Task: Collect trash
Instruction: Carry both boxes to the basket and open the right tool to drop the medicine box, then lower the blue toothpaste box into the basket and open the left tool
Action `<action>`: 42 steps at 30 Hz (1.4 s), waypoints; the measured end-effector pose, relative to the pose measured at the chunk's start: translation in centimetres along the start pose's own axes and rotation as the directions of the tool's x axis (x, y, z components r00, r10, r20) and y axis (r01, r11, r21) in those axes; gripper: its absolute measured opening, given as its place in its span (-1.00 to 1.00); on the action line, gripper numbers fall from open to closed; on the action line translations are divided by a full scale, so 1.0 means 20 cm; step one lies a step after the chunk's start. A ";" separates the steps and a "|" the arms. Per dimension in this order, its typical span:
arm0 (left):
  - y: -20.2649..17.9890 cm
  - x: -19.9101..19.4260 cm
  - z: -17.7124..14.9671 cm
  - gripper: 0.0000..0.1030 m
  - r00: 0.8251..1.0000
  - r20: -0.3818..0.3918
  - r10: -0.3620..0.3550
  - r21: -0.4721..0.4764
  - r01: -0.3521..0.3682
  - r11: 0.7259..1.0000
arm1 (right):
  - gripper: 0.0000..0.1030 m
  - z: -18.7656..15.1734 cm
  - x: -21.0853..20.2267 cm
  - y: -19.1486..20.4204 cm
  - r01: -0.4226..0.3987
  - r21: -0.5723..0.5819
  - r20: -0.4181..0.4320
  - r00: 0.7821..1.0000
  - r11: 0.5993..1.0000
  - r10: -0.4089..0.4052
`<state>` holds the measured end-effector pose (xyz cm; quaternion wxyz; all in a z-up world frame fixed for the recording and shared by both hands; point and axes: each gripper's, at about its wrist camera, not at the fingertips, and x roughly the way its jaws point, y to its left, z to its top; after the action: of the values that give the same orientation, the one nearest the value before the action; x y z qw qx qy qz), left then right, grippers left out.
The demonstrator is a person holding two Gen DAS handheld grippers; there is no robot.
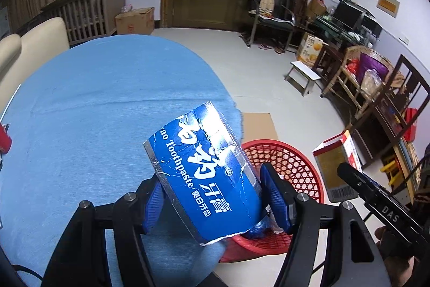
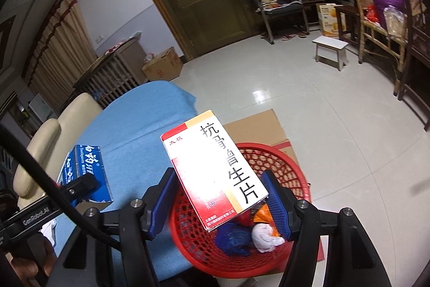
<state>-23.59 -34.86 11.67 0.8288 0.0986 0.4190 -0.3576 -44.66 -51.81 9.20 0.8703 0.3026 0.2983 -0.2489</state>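
**Over the red basket, a box in each claw**

At the edge of the blue-covered desk [image 1: 80, 112], two claws hang side by side, each with a piece of trash. The left claw [image 1: 215, 195] pinches a crumpled blue toothpaste box [image 1: 204, 174] between its blue pads, the box tilted, with its far end over the desk's cloth and its near end above the rim of the red basket [image 1: 290, 160]. The right claw [image 2: 223, 201] pinches a red-and-white medicine box [image 2: 215, 174] printed with large black characters; that box slants up and away from the pads and sits directly over the basket's open mouth.

The red basket stands on the floor just beside the desk, on a flat sheet of brown cardboard [image 2: 258, 123]. Inside it lie a wadded dark blue wrapper [image 2: 233, 238], a ball of white paper [image 2: 266, 236] and a scrap of orange, all bunched near the right claw's pad.

From the right wrist view, the toothpaste box shows to the left, above the cloth. From the left wrist view, the medicine box shows to the right, past the basket. A cream chair [image 2: 40, 152] stands behind the desk.
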 end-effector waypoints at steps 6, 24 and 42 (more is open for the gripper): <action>-0.08 0.03 -0.01 0.34 1.000 -0.009 -0.022 0.040 0.022 0.999 | 0.30 -0.01 0.03 -0.04 0.021 0.027 -0.009 1.000 0.999 -0.020; -0.16 0.13 -0.01 0.34 0.998 -0.057 -0.021 0.079 0.025 0.997 | 0.30 -0.03 0.15 -0.13 0.066 0.066 -0.053 0.997 0.996 -0.062; -0.24 0.24 0.00 0.34 0.994 -0.107 -0.038 0.109 0.049 0.993 | 0.52 -0.01 0.18 -0.29 0.123 0.146 -0.089 0.990 0.982 -0.111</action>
<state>-24.96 -40.80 8.69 0.7909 0.1544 0.4431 -0.3929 -45.82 -56.54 4.49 0.8161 0.3593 0.3307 -0.3089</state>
